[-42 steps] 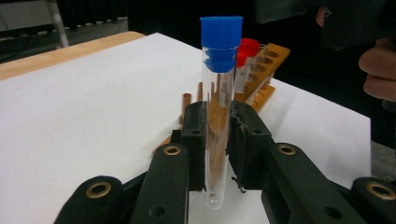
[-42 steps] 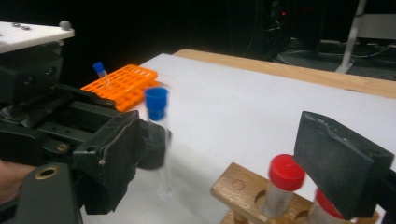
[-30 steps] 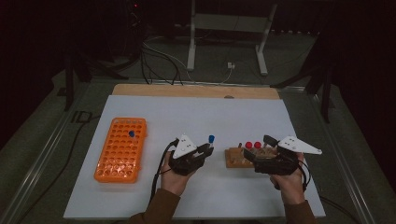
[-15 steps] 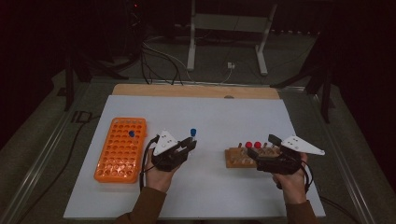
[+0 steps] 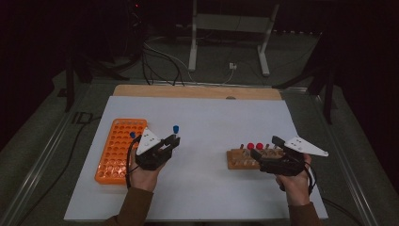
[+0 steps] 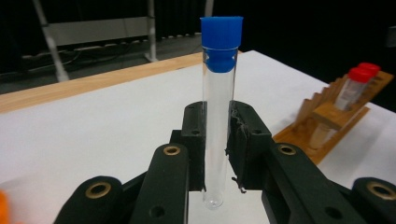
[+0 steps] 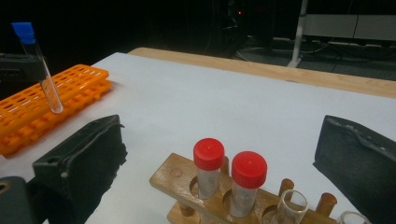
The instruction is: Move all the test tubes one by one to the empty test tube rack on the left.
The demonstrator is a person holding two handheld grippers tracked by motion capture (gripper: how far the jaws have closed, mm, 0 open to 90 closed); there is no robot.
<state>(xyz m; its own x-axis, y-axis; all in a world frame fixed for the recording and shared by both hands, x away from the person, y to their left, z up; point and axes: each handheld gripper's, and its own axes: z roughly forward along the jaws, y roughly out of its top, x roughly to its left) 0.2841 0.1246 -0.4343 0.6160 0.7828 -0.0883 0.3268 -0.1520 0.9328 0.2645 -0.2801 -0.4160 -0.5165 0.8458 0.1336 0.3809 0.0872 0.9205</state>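
Black-jawed left gripper [image 5: 170, 141] pinches a blue-capped tube [image 6: 219, 107] upright above the tabletop [image 5: 207, 117], just right of the orange rack [image 5: 117, 148], not yet slotted; right gripper [image 5: 263, 149], jaws spread and empty, waits at the wooden rack [image 7: 205, 191], where two red-capped tubes [image 7: 229, 179] remain; one blue-capped tube [image 5: 132, 135] already stands in the orange rack.

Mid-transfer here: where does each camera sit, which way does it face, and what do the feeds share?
High view: above the person's side, looking forward and down on the white table; both hands, claws.
Left gripper view: on the left claw, looking along its jaws shut on the clear blue-capped test tube.
Right gripper view: on the open right claw, over the wooden tube rack.
Shared: that tube, the rack.
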